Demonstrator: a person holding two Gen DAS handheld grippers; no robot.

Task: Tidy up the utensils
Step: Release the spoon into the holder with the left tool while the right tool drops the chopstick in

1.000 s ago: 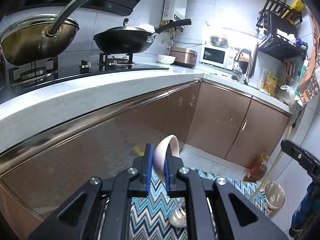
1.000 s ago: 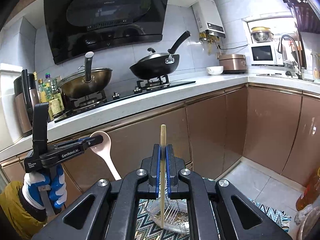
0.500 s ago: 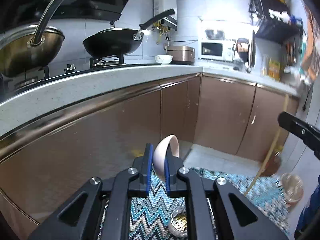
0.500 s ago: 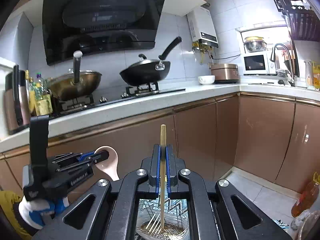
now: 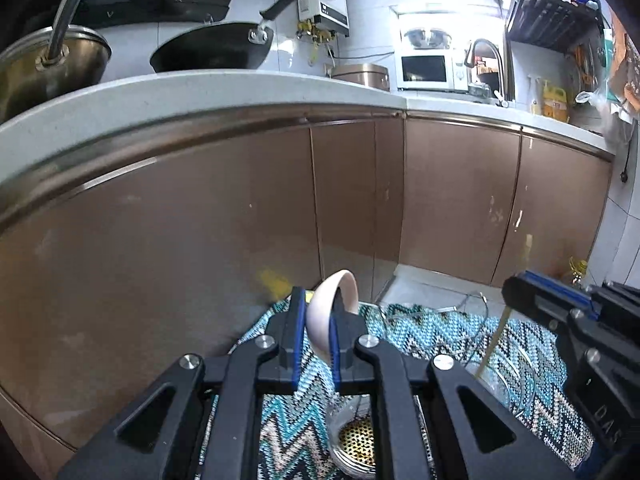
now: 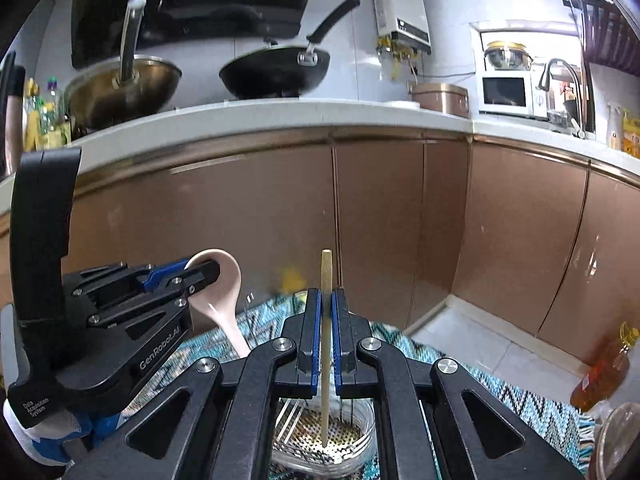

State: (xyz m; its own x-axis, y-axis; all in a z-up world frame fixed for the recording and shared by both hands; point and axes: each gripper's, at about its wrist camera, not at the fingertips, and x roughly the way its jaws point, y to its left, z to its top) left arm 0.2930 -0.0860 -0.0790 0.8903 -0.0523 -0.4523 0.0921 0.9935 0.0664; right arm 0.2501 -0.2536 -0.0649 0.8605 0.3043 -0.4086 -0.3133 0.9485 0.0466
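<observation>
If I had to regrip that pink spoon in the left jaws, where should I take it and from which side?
Take the spoon by its handle, just below the bowl, coming in from the side. The left gripper is now clamped on the wide curved bowl, a rounded shape that could slip. The handle hangs free below, narrow and nearly straight, so flat pads should sit squarely across it.

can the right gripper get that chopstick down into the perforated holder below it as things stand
Probably yes. The right gripper is shut on the chopstick, which hangs upright with its lower end already over the perforated holder on the mat. Nothing sits between them; the left gripper with its spoon is off to the side.
</observation>
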